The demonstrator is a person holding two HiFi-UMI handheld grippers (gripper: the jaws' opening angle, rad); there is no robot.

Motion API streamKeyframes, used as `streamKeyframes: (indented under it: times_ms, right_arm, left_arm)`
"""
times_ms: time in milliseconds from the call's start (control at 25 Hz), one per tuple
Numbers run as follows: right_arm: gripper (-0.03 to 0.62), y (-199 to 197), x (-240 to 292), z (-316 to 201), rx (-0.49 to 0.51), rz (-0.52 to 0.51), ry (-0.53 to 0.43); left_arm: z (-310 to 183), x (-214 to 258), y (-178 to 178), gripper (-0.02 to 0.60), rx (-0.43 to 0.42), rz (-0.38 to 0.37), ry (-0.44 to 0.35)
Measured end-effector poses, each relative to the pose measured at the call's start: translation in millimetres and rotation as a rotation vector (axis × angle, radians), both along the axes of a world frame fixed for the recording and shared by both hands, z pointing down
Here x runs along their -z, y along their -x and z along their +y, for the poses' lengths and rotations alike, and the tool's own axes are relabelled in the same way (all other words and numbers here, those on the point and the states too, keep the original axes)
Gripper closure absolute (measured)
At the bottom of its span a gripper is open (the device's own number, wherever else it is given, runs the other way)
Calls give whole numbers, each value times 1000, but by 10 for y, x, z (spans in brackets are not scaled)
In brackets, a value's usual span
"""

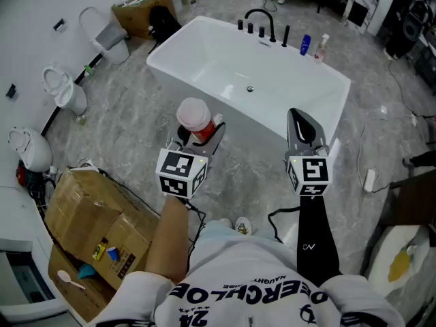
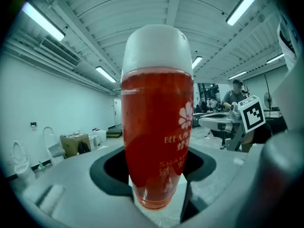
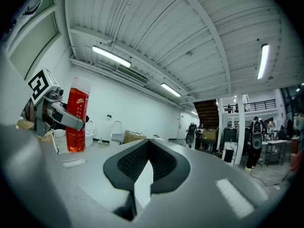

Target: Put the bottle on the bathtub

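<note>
A red bottle with a white cap stands upright between the jaws of my left gripper, which is shut on it. The left gripper view is filled by the bottle, with the jaws pressed on its lower part. The bottle hangs in the air just short of the white bathtub's near rim. My right gripper is shut and holds nothing, level with the left one and to its right. From the right gripper I see the bottle at the left.
Small bottles and a black faucet stand on the tub's far rim. Cardboard boxes sit at my left, a toilet and a bin by the wall. Cables trail over the floor at the right.
</note>
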State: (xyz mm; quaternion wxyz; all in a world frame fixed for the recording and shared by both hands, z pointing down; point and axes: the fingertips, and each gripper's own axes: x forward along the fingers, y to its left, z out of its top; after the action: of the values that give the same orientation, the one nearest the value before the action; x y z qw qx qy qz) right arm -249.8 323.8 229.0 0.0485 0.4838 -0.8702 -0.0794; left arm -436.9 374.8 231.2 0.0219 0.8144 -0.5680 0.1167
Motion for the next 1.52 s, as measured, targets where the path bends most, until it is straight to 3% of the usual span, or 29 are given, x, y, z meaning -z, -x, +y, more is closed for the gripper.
streamKeyframes:
  times_ms: [600,960,1280,1520]
  right_arm:
    - [563,-39,-64,5,-3,5,9]
    - [563,-364,-85,-111,-55,-10,-2]
    - [563,-796,-8,-492,-143,-24,-16]
    - [563,-1065,-30,-1131,-235,-2,-20]
  left_arm:
    - [77,30,-189,284,-40,-14,-13]
    - [-133,43,-502,285,-104,-9,-17]
    - [-670,101,-964,285,-212,-13,-34]
    - [-1515,121,-1314,284,-328,-8,-49]
